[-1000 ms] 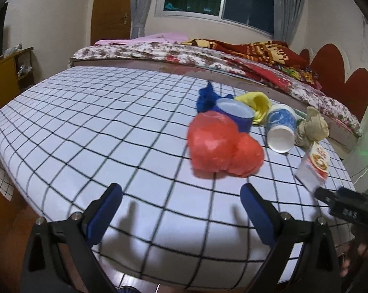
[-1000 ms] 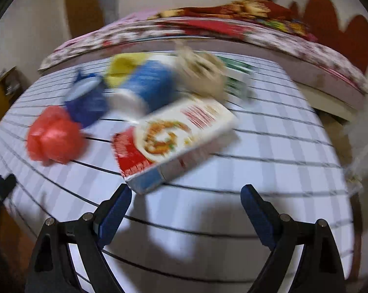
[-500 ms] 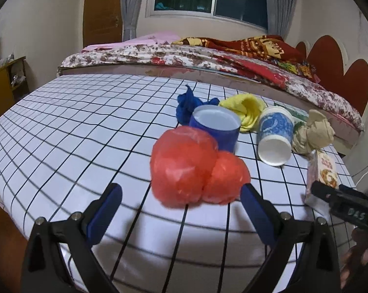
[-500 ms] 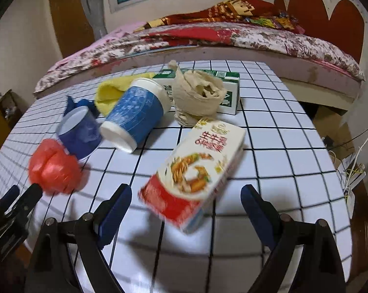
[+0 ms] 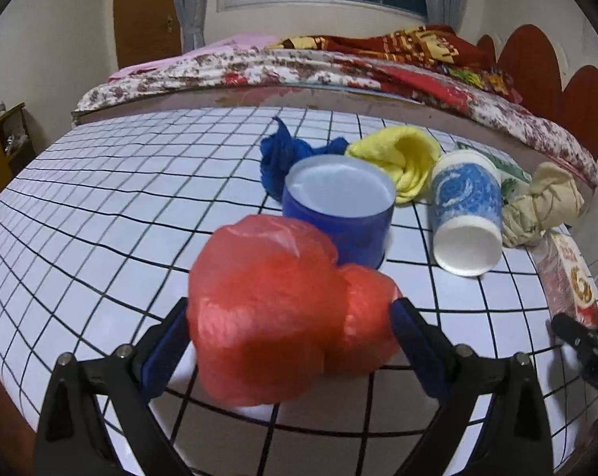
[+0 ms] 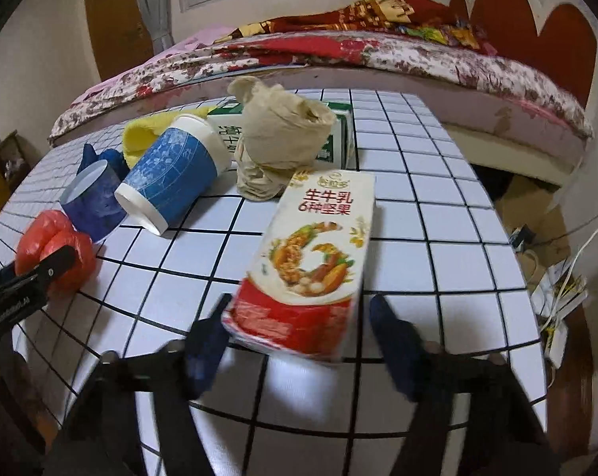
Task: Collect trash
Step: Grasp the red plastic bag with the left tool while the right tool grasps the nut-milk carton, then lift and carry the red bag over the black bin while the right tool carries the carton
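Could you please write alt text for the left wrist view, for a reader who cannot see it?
The open left gripper straddles a crumpled red plastic bag on a grid-patterned table. Behind the bag stand a dark blue cup, a tipped blue paper cup, and blue and yellow cloths.

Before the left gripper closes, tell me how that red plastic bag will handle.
The red plastic bag looks crumpled and thin, so it will probably squash rather than resist between the left gripper fingers. Likely very light. Its glossy film may slip; being bunched, it shouldn't roll.
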